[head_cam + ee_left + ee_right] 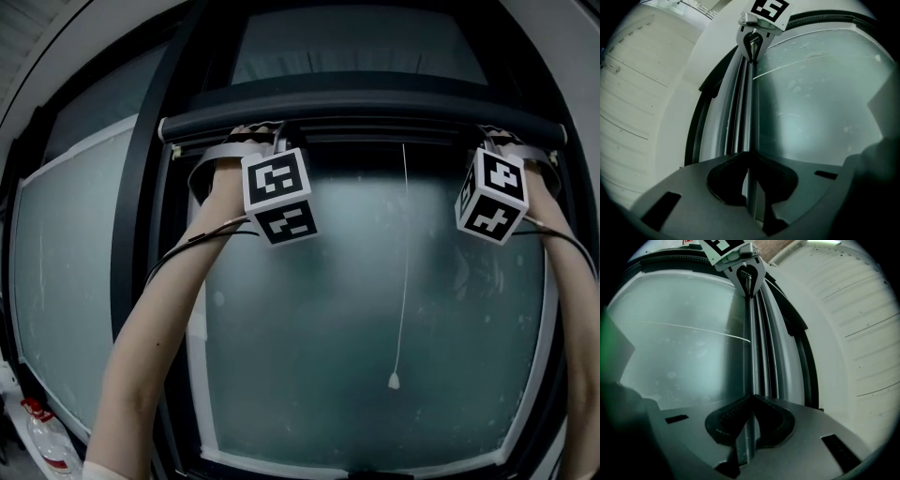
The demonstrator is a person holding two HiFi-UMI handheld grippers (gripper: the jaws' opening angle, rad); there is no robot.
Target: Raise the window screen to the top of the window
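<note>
Left gripper (pixel 749 157) and right gripper (pixel 751 398): jaws pinch the dark horizontal window screen bar (pixel 375 105), one near each end. Above the bar, a pale glass pane (pixel 347 47) shows.

The left claw (pixel 749 155) pinches the window screen's bar (pixel 752 117) edge-on.

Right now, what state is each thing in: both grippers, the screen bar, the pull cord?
Left gripper: fingers shut on the screen bar.
Right gripper: fingers shut on the screen bar.
Screen bar: level, held near both ends, high on the window.
Pull cord: hangs free, straight down, untouched.
</note>
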